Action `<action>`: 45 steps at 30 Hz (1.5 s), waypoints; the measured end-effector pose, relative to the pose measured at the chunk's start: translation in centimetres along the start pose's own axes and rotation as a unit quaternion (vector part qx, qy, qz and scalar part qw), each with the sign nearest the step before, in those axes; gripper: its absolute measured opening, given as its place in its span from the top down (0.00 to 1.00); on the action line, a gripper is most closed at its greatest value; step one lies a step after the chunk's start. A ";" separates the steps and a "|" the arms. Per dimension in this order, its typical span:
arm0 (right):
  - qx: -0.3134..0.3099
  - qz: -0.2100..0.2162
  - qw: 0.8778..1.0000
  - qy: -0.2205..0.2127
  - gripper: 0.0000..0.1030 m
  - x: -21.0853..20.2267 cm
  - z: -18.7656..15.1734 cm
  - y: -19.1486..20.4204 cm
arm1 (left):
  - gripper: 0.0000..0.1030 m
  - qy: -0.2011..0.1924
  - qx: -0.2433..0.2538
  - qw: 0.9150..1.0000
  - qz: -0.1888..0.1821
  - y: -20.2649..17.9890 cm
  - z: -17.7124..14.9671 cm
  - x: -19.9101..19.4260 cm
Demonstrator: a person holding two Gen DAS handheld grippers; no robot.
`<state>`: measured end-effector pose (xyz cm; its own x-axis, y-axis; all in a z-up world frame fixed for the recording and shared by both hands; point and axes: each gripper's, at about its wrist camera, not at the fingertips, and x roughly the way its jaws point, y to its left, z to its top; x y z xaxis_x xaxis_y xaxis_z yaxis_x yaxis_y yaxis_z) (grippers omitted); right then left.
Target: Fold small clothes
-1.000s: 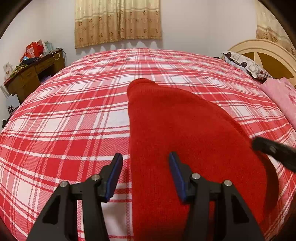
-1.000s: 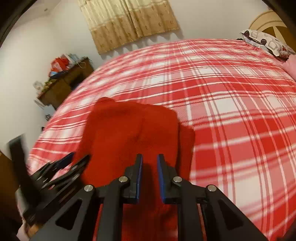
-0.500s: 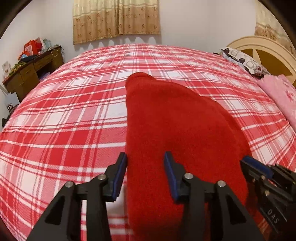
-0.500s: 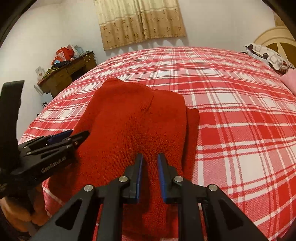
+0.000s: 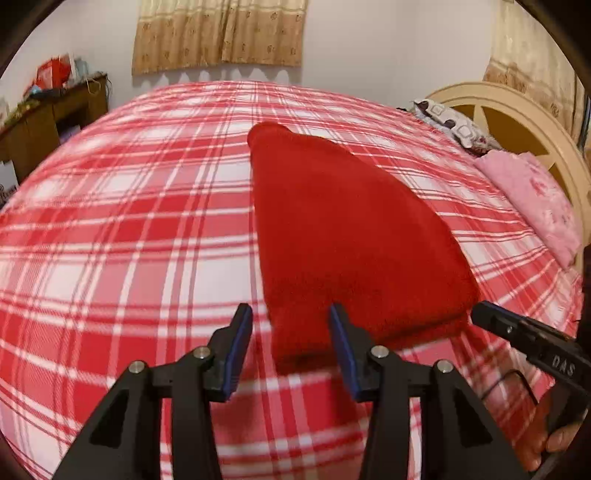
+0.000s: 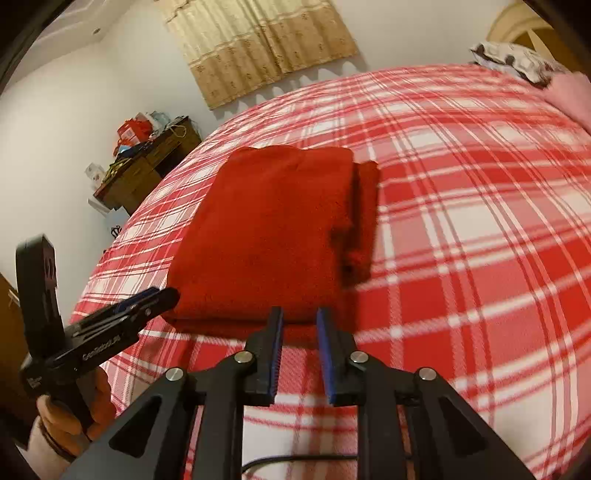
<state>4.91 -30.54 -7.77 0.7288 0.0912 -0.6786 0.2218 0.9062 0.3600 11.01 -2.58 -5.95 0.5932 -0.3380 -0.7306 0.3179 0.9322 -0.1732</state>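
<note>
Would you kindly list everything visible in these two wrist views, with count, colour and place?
folded knit garment: one, red, flat on the bed just ahead of both grippers
bedspread: one, red and white plaid, covering the bed
curtain: one, beige, on the far wall
desk: one, brown, cluttered, left of the bed
headboard: one, cream, right side
patterned pillow: one, white and brown, by the headboard
pink blanket: one, by the headboard
left gripper: open, empty
right gripper: slightly open, empty

Desk [image 6: 147, 173] clutter too small, indistinct
</note>
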 end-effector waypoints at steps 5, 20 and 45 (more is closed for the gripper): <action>0.046 0.009 0.999 -0.018 0.45 -1.2 0.5 -1.5 | 0.32 -0.002 0.009 1.000 0.016 0.0 0.3 -0.2; 0.021 0.007 0.999 -0.024 0.45 -1.3 1.4 -0.7 | 0.27 -0.013 0.004 0.999 0.048 0.4 4.6 0.7; 0.051 0.003 0.998 -0.039 0.45 0.6 6.2 -3.5 | 0.28 0.012 -0.053 0.997 -0.050 1.3 8.7 3.6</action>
<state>8.56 -36.25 -5.42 0.7782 0.0610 -0.6251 0.2780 0.8590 0.4299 20.00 -3.68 -3.05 0.5448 -0.4287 -0.7207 0.2935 0.9026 -0.3149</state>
